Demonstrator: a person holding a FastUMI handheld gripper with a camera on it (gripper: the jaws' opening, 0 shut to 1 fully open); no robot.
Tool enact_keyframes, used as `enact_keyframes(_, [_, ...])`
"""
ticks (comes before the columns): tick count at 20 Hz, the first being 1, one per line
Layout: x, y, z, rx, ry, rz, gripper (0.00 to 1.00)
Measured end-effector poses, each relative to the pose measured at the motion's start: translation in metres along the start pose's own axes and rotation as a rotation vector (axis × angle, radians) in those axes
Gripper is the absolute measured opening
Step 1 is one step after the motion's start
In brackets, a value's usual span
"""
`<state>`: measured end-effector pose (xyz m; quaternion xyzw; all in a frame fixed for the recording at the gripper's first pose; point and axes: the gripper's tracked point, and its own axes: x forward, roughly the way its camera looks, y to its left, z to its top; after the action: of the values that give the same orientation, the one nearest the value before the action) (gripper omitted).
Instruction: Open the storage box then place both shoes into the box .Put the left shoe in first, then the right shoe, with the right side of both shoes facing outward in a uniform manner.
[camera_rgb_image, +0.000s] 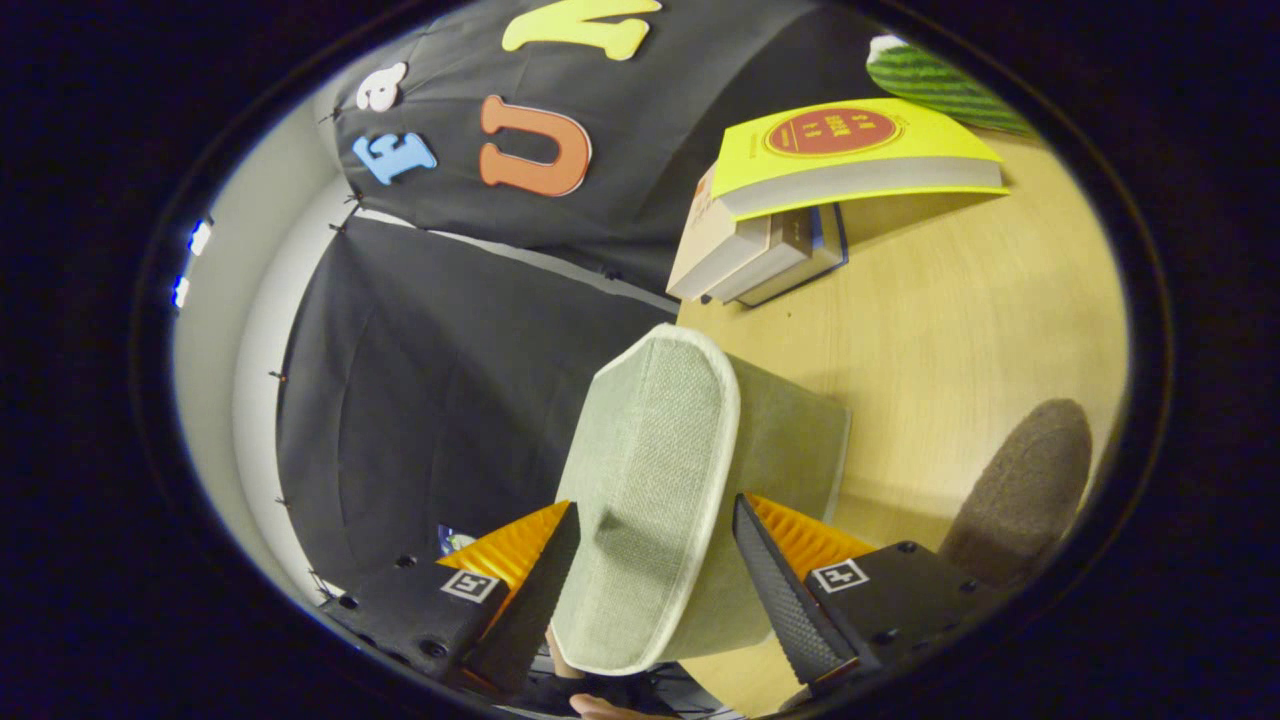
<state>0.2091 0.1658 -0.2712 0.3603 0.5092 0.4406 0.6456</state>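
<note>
Two fingers of the tool (655, 560) stand apart, one on each side of the storage box (660, 480), which lies between them and reaches beyond their tips. The box is pale green woven fabric with a lighter piped edge; its broad lid face is turned toward the camera. The box looks tilted against the surface (960, 330), one edge hanging past the surface's edge. The left finger (535, 590) sits against or just beside the lid's edge; the right finger (790, 600) lies close along the box's side wall. Whether either finger presses on the fabric cannot be told, so a firm grip is not confirmed.

One brown, fuzzy shoe (1020, 490) rests on the light wooden surface to the right of the right finger, just beside it and apart from the box. Only a rounded part of it is visible; which shoe of the pair it is cannot be told.

Beyond the box, farther ahead, a stack of books (760, 255) lies on the surface, topped by a yellow book (850, 150) with a red round mark on its cover. A green striped object (930, 80) lies beyond the books.

A fingertip of a person's hand (600, 708) shows beneath the box, behind the tool's fingers.
</note>
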Motion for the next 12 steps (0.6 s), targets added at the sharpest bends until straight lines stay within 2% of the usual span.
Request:
enact_keyframes(2, [0.004,0.000,-0.004,0.002,0.027,0.005,0.92])
enact_keyframes(9, [-0.008,0.002,-0.003,-0.011,-0.004,0.009,0.60])
enact_keyframes(12, [-0.013,0.010,-0.002,-0.025,-0.024,0.003,0.39])
